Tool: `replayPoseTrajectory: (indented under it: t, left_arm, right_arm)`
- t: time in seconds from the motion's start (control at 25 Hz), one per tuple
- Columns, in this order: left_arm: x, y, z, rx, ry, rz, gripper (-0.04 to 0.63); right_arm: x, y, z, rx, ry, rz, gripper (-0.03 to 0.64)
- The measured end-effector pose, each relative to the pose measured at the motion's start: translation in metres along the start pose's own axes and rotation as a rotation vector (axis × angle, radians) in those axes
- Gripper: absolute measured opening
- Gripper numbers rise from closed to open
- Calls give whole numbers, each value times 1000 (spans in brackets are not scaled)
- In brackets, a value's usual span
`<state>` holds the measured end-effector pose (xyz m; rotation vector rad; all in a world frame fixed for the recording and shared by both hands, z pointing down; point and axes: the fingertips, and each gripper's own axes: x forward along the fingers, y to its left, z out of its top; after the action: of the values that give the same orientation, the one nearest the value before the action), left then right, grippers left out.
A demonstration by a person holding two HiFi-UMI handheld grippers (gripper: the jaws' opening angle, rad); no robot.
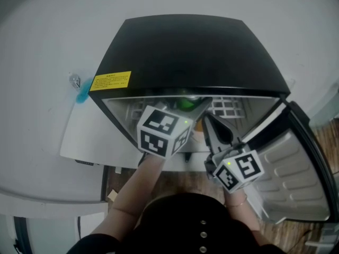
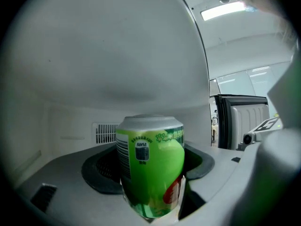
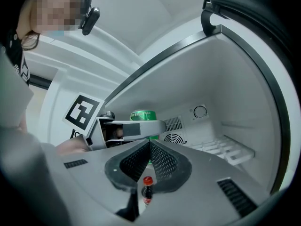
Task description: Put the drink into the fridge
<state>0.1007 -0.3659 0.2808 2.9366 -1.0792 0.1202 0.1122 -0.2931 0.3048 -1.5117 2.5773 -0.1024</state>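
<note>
left gripper point(image 1: 180, 112) fingers clamp the green can point(image 2: 150, 168), long axis upright, already inside the open fridge point(image 1: 185, 52), back wall ahead. right gripper point(image 3: 149, 147) fingers pressed together, empty, just right of it.

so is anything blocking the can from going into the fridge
Nothing visible does. The door is open and the left gripper holds the can inside the fridge, with only the bare back wall behind it.

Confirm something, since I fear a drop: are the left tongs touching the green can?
Touching. The left gripper view shows the green can wedged between the left tongs, with the dark pads closed against its two sides.
</note>
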Motion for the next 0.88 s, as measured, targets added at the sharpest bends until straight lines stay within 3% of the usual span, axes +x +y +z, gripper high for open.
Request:
replayPoseTrajectory:
  t: [0.32, 0.88]
  left_arm:
    - [4, 4, -2, 5, 14, 26, 347]
    - [0, 8, 2, 17, -33, 92, 348]
  right_arm:
    - [2, 1, 1, 0, -4, 0, 9]
    - [3, 9, -2, 0, 9, 6, 9]
